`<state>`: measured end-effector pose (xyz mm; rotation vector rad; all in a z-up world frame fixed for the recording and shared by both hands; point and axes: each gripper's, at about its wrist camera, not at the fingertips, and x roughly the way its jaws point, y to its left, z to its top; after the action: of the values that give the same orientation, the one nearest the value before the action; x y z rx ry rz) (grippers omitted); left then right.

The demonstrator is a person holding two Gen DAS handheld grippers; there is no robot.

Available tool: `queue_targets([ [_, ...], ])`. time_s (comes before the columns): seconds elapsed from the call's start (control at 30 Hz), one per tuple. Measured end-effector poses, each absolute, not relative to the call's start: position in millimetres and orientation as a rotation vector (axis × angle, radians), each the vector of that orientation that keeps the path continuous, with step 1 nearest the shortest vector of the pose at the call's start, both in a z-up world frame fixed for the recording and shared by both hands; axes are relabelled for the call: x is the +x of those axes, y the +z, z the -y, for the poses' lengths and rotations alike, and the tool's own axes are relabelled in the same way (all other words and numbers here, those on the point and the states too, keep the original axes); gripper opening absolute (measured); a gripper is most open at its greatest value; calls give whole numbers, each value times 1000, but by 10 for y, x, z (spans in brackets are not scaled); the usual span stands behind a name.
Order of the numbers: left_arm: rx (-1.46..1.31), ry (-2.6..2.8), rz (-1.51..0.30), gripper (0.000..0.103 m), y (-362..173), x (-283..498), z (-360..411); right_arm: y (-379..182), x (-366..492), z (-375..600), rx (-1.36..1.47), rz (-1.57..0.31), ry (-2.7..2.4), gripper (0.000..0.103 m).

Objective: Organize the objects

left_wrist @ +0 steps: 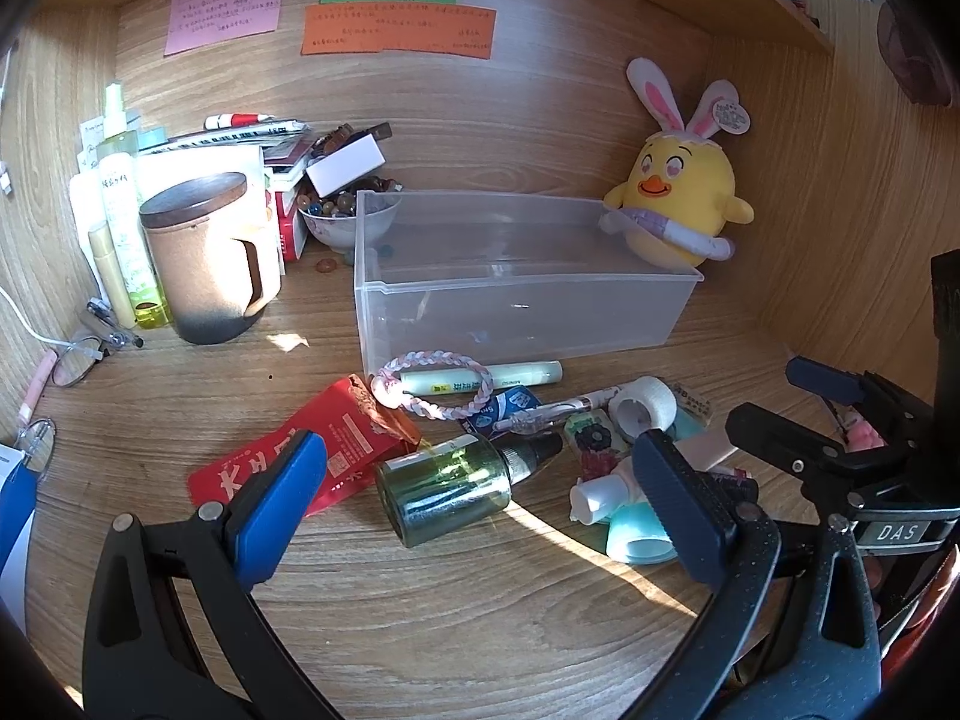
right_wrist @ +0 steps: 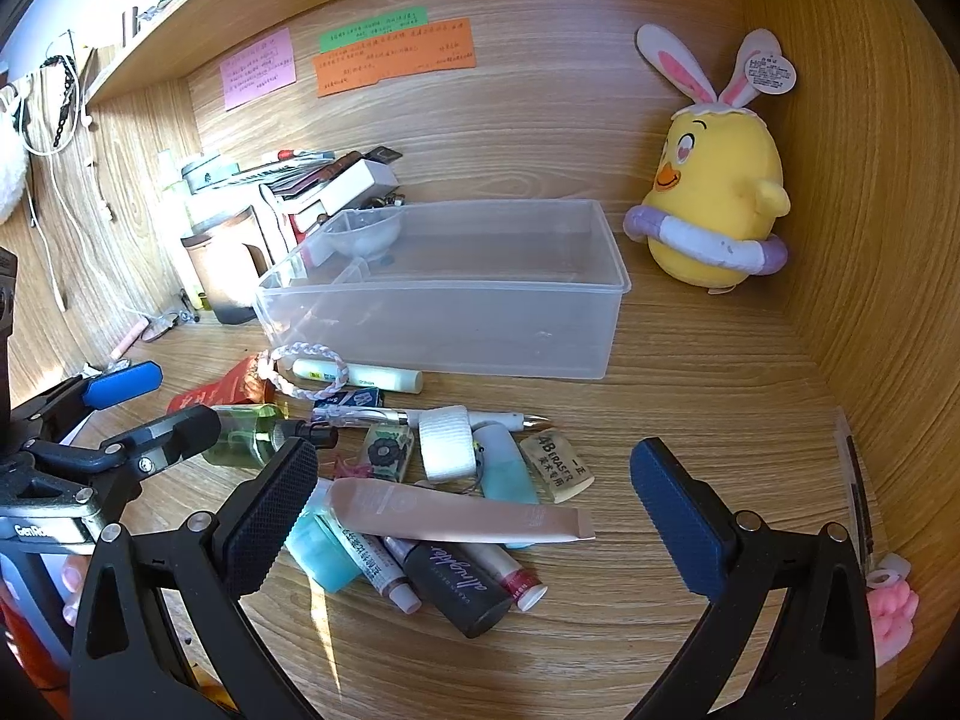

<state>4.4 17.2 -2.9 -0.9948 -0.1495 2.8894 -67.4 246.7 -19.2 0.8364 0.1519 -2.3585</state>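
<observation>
A clear plastic bin (left_wrist: pixel 516 288) (right_wrist: pixel 444 300) stands on the wooden desk, with nothing in it. In front of it lies a pile of small items: a green glass bottle (left_wrist: pixel 450 486) (right_wrist: pixel 252 435), a red packet (left_wrist: pixel 312 450), a braided hair tie (left_wrist: pixel 432 384) (right_wrist: pixel 309 369), a yellow-green tube (left_wrist: pixel 498 375), a white tape roll (right_wrist: pixel 444 441), a pink tube (right_wrist: pixel 456 516), a black tube (right_wrist: pixel 462 582), an eraser (right_wrist: pixel 555 465). My left gripper (left_wrist: pixel 474 498) is open over the green bottle. My right gripper (right_wrist: pixel 474 516) is open over the pink tube.
A yellow chick plush (left_wrist: pixel 684 204) (right_wrist: pixel 714 210) sits right of the bin. A lidded mug (left_wrist: pixel 207 258), bottles (left_wrist: pixel 123 210), a bowl of beads (left_wrist: pixel 345 216) and stacked books (left_wrist: pixel 240 138) crowd the back left. Wooden walls enclose the desk on three sides.
</observation>
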Motion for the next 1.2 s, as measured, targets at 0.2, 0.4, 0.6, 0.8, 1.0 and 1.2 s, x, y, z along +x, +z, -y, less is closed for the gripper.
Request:
queue_targets([
  [0.2,-993,2876,168,103,-53,34,-141,-196,-686,-2444,835,-154,-2345,103],
  [0.4,-990,2884,117,103,-74,31,-119,-227,-721,-2440,847,-144,-2325,103],
  [0.6,-1014,2864,149,91,-78,11,84,-232,-804,-2464,861,-157,-2341,103],
  [0.8,-1098,2888,149,82,-114,-69,367,-195,-958,-2551,864,-186,-2383,102],
  [1.0,-1216,2860,130,80,-214,-203,639,-231,-1191,-2643,926,-188,-2384,95],
  [1.2,-1327,2755,29,80,-338,-361,654,-378,-1388,-2687,1033,-169,-2326,82],
])
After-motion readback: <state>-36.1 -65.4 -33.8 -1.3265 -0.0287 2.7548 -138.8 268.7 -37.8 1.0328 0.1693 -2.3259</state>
